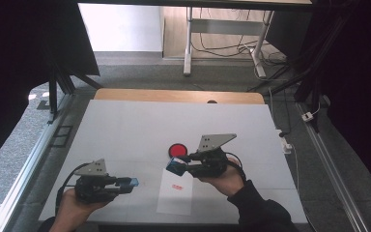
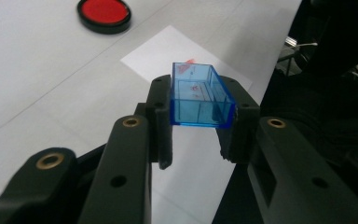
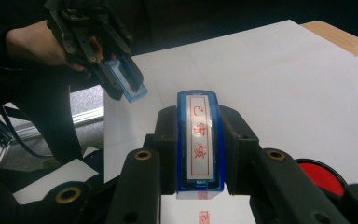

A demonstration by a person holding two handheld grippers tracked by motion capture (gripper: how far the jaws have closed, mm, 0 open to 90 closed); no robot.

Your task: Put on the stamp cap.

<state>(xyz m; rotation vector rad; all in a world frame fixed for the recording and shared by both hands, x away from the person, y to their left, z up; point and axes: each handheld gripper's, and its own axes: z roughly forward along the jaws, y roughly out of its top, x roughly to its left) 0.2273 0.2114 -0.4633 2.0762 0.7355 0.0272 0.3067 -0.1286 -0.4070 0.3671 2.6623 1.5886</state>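
Clearly both pieces in hand are small, light, hard plastic, stiff enough to be pinched without giving but smooth enough to slip. The right claw (image 3: 199, 149) is clenched on the blue stamp (image 3: 199, 140), jaws pressing its two long flanks, which looks the sound place to hold it: the labelled top with red characters stays free and the body cannot twist. The left claw (image 2: 197, 123) grasps the clear blue stamp cap (image 2: 200, 95) by its side walls; thin and hollow, the cap would probably crack or pop out under a hard squeeze, so a light grip near its closed end seems wise.

From the high view, the stamp (image 1: 176, 166) hangs above the upper edge of the white paper sheet (image 1: 176, 192) on the table (image 1: 125, 125), the red ink pad (image 1: 177, 149) just beyond it, and the cap (image 1: 133, 182) is held off to the sheet's left. That view alone lays out these spacings. The left gripper view shows the cap's open hollow; the right gripper view reads the stamp's label and a red print at the sheet's near edge (image 3: 204, 216).
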